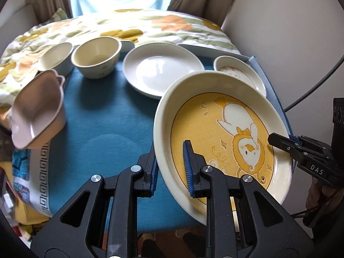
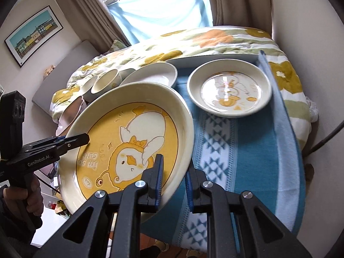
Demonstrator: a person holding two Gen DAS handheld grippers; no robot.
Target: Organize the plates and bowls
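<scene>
Curtained window light fell on a blue-clothed desk. Both claws gripped one large yellow cartoon plate, tilted above the desk's near right: left claw and right claw clamped on opposite rims. Uneven pulling could have slipped it. A white plate and small plate lay far; blue cloth to its left stayed open.

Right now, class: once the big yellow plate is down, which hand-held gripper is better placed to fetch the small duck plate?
Probably the right hand-held gripper: the small duck plate lies clear ahead of it. From the left hand-held gripper, the big yellow plate, which both grip, partly hides it.
</scene>
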